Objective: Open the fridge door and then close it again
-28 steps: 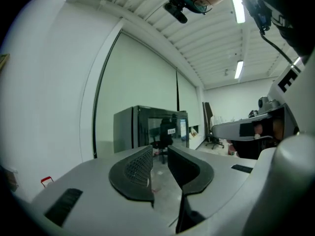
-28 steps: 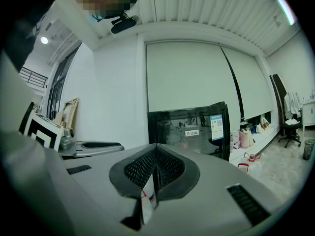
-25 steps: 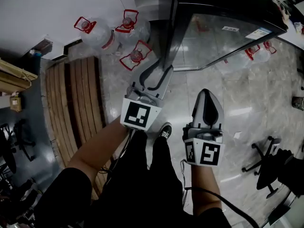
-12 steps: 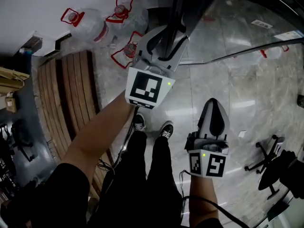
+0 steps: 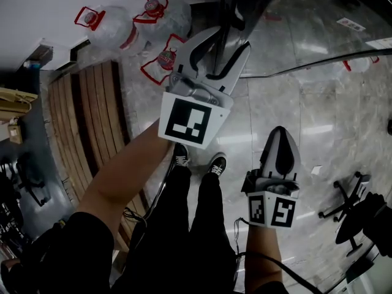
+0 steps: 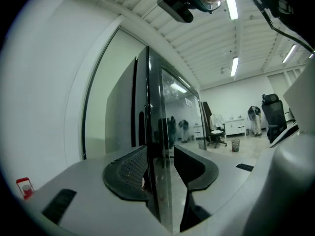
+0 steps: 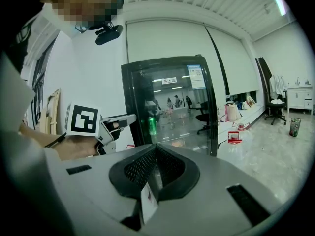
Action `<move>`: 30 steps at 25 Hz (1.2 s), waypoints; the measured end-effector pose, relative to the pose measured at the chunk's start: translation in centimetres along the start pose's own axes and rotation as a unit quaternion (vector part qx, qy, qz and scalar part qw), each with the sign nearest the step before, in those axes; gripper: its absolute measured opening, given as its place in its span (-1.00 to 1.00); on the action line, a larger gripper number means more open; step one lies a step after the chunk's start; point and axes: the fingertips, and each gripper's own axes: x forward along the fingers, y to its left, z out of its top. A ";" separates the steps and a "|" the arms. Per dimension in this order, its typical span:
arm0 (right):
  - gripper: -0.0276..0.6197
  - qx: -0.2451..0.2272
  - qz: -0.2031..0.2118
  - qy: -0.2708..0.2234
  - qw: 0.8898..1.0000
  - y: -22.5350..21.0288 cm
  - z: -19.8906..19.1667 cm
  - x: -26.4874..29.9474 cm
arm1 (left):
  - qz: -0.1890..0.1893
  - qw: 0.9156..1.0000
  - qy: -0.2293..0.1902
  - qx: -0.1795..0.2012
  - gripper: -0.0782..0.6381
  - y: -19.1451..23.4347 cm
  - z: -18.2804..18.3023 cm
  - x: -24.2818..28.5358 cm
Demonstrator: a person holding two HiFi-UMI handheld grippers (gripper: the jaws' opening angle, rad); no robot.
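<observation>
The black fridge has a glass door, and its dark edge runs down between the fingers of my left gripper. In the left gripper view the door edge stands inside the left gripper; the jaws have just been opening and now stand wide, with a gap at the right pad. My right gripper hangs lower and to the right, away from the fridge, over the floor. Its tips meet in the right gripper view, so the right gripper is shut on nothing. The left gripper also shows there, at the fridge's left side.
Three water jugs with red handles stand left of the fridge against the white wall. A slatted wooden bench lies at the left. An office chair base is at the right. The person's legs and shoes are below the grippers.
The left gripper moved up the picture to the fridge door's edge and its jaws spread wider around it. The right gripper dropped lower in the picture, still shut.
</observation>
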 end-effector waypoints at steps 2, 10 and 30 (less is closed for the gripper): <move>-0.87 0.001 -0.002 -0.001 1.000 -0.2 -0.1 0.0 | 0.001 1.000 -0.001 -0.008 -0.30 0.1 0.0 0.2; -0.87 0.013 -0.006 0.007 1.000 -1.2 -0.7 -0.7 | 0.044 0.999 -0.002 -0.021 -0.40 0.7 0.1 0.7; -0.87 0.022 -0.035 -0.003 0.999 -3.6 -0.8 -5.5 | 0.100 0.995 0.012 0.010 -0.48 -5.9 0.7 -4.6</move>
